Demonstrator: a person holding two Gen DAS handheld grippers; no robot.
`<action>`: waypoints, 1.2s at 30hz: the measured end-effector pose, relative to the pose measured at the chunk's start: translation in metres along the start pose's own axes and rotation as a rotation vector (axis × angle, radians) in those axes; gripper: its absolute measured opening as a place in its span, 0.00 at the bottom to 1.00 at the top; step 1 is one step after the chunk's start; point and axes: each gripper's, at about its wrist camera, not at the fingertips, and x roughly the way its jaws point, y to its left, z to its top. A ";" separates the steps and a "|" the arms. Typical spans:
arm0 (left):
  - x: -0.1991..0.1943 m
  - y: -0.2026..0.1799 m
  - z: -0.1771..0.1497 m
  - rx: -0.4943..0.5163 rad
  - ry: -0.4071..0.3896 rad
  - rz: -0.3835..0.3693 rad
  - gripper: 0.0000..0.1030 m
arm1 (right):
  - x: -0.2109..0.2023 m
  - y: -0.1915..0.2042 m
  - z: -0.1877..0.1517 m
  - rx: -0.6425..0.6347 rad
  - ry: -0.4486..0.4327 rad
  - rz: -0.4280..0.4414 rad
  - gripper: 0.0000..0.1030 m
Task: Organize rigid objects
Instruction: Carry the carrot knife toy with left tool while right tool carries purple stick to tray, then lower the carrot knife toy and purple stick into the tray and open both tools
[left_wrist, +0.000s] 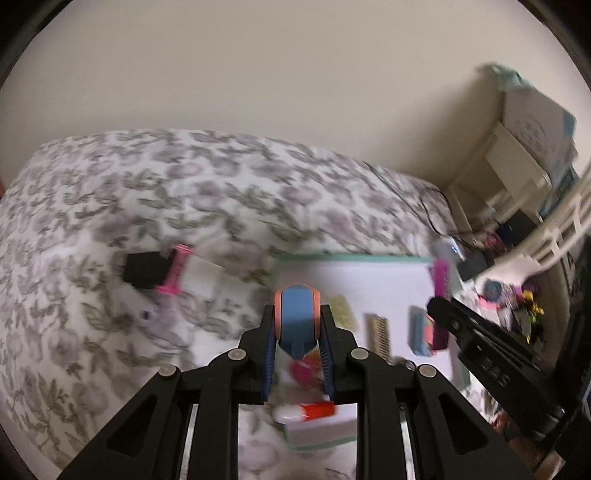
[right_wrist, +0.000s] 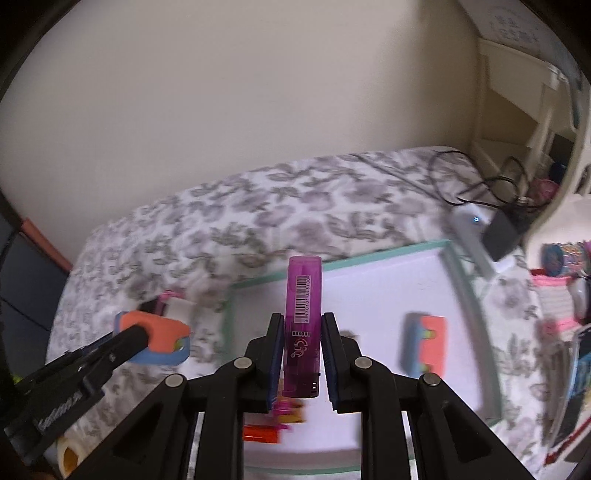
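a: what have you got in each hand?

b: my left gripper (left_wrist: 297, 325) is clamped on a blue and orange block (left_wrist: 296, 321). it stands up between the fingers, long axis running away from me, rounded end pointing forward. my right gripper (right_wrist: 297, 345) is clamped on a purple lighter (right_wrist: 303, 325), also lengthwise between the fingers, its flat end pointing forward and up, the metal end back toward me.

a: where are they over the bed?

b: both are held in the air above the white tray (right_wrist: 369, 288) with the green rim, which lies on the flowered bedspread (left_wrist: 147, 192). the block is over the tray's near left part, the lighter over its near middle.

a: what's in the tray?

b: a second blue and orange block (right_wrist: 424, 343) toward the right edge, lying flat. near the near edge there is an orange and white tube (left_wrist: 306, 411) and something pink (left_wrist: 303, 371), too blurred to name. there is also a pale yellow piece (left_wrist: 343, 312) and a striped piece (left_wrist: 378, 332).

a: anything off the tray?

b: a black and pink thing (left_wrist: 157, 271) on the bedspread, to the left of the tray, apart from it.
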 end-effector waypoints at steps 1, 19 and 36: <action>0.005 -0.009 -0.003 0.016 0.015 -0.014 0.22 | 0.002 -0.006 -0.001 0.009 0.008 -0.007 0.21; 0.080 -0.074 -0.044 0.164 0.183 0.042 0.22 | 0.054 -0.067 -0.021 0.076 0.192 -0.094 0.21; 0.084 -0.080 -0.046 0.193 0.203 0.057 0.24 | 0.069 -0.071 -0.027 0.078 0.262 -0.110 0.22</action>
